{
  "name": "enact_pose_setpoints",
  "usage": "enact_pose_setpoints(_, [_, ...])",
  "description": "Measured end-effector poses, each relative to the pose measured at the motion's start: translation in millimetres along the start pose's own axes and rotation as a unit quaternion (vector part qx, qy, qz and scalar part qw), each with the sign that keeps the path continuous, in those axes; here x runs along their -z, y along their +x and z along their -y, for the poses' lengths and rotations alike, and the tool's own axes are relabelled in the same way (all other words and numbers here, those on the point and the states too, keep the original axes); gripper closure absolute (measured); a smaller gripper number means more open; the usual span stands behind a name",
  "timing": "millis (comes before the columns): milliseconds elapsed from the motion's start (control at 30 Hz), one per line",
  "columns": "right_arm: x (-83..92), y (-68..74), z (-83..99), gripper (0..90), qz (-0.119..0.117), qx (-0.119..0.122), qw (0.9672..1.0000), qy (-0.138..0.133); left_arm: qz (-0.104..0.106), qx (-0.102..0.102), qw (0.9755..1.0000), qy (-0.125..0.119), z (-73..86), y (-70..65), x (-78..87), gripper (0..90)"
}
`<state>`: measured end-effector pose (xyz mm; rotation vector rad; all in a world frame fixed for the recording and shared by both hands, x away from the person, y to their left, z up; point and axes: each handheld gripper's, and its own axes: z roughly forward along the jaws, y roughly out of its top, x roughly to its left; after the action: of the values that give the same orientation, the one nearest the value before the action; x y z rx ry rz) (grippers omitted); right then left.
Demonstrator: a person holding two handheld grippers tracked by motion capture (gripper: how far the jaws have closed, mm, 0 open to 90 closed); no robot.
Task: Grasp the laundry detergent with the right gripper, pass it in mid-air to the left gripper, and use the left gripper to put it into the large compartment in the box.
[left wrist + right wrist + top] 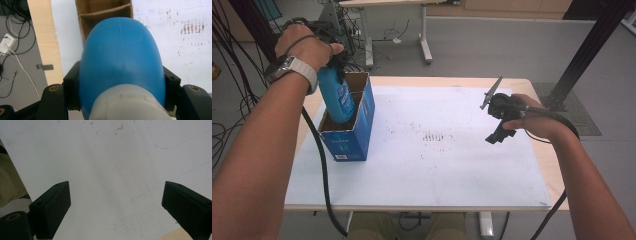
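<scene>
I had the left tongs point(334, 65) clamped on the blue bottle point(337, 97) just below its white cap, with the bottle's base already down inside the near compartment of the blue cardboard box point(349, 135) at the left of the surface point(437, 165). To do it well, I judged the bottle should stay upright, clear of the cardboard divider, and be let go only once seated. My right tongs point(498, 127) hung wide open and empty over the white sheet.
</scene>
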<state>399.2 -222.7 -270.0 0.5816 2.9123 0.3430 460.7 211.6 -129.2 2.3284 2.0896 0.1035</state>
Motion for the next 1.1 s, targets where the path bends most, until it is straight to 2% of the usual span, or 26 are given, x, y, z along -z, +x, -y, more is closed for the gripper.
enact_pose_setpoints(367, [-1.0, -0.9, 4.4, 8.5, 0.000, -0.006, 1.0000, 0.004, -0.003, -0.002, 0.9999, -0.010, -1.9, 0.3, -17.6, 37.5])
enact_pose_setpoints(567, [-2.6, -0.3, 5.3, 8.5, -0.002, -0.007, 1.0000, 0.003, -0.002, -0.006, 1.0000, -0.005, -2.8, -0.5, -27.0, 37.5])
enact_pose_setpoints(900, [-4.9, -0.3, 10.7, 8.5, -0.002, -0.013, 0.9999, 0.006, -0.004, -0.008, 0.9999, -0.011, -4.1, -0.8, -43.1, 37.5])
enact_pose_setpoints(1100, [-5.6, -0.7, 12.8, 8.5, -0.002, -0.017, 0.9998, 0.006, -0.011, -0.010, 0.9998, -0.011, -3.7, 0.3, -54.1, 37.5])
